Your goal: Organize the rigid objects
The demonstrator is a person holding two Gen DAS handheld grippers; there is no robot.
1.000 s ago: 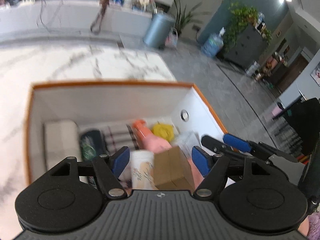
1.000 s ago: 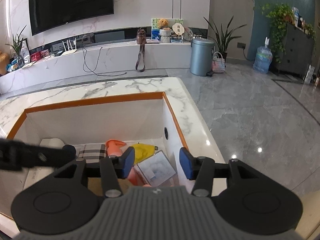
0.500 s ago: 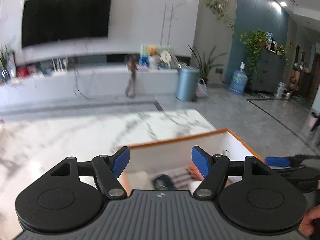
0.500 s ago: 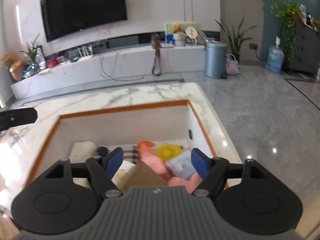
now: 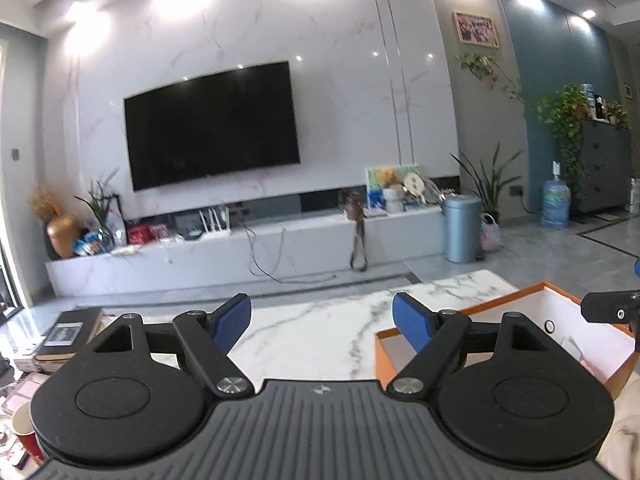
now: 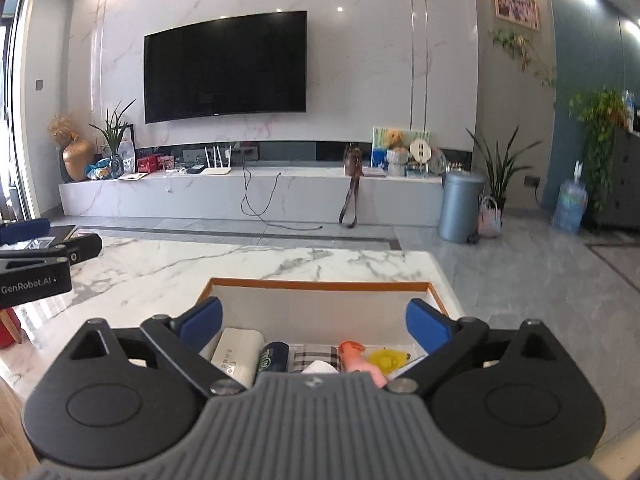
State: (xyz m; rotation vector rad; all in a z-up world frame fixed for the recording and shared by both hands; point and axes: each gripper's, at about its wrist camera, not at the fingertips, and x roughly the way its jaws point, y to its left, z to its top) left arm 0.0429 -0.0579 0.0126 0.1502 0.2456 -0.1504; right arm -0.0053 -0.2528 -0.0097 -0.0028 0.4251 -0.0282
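Hovering both empty: left gripper [image 5: 322,318] and right gripper [image 6: 316,318] spread wide. Next grab probably means swinging left, well clear of the orange-rimmed box [image 6: 320,285].

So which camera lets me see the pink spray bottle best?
The right wrist camera. It looks down into the box, where the pink spray bottle lies beside a yellow thing. The left wrist camera catches only a corner of the box; the bottle is out of sight there.

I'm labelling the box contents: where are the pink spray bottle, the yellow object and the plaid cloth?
Pink spray bottle [image 6: 359,358]: right wrist view, its body.
Yellow object [image 6: 387,359]: right wrist view, its middle.
Plaid cloth [image 6: 314,354]: right wrist view, its top.
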